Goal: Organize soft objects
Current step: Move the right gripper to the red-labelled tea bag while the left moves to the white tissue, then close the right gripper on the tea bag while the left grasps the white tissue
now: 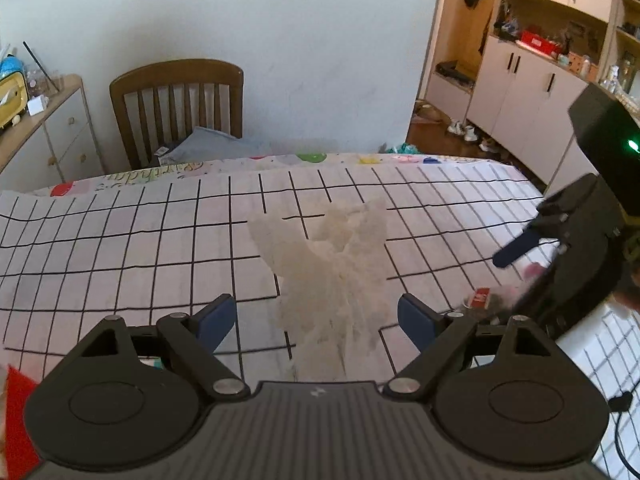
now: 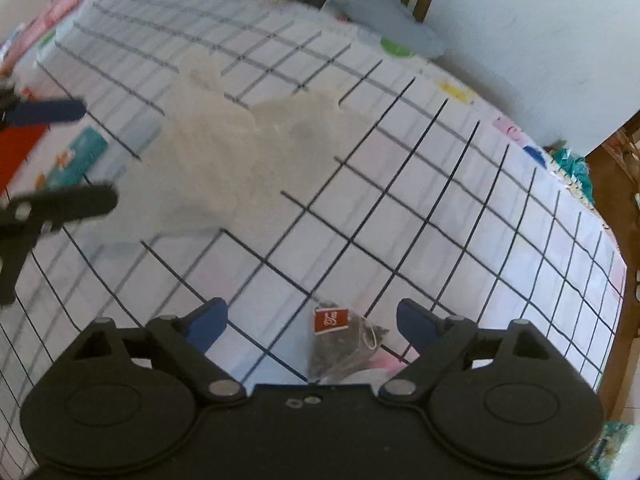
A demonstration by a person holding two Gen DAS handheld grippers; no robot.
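Observation:
A crumpled white translucent soft sheet [image 1: 328, 272] lies on the checked tablecloth [image 1: 120, 248], just ahead of my open, empty left gripper [image 1: 316, 320]. It also shows in the right wrist view [image 2: 240, 152], blurred. My right gripper [image 2: 312, 324] is open, with a tea bag [image 2: 340, 344] with a red tag lying between its fingers on the cloth. The tea bag shows in the left wrist view [image 1: 482, 298] beside the right gripper [image 1: 520, 248]. The left gripper [image 2: 60, 152] appears at the left edge of the right wrist view.
A wooden chair [image 1: 176, 104] with folded clothes stands behind the table. A teal packet [image 2: 84, 156] and a red item [image 2: 16, 152] lie at the table's left. Cabinets [image 1: 532, 92] stand far right, a sideboard [image 1: 40, 128] far left.

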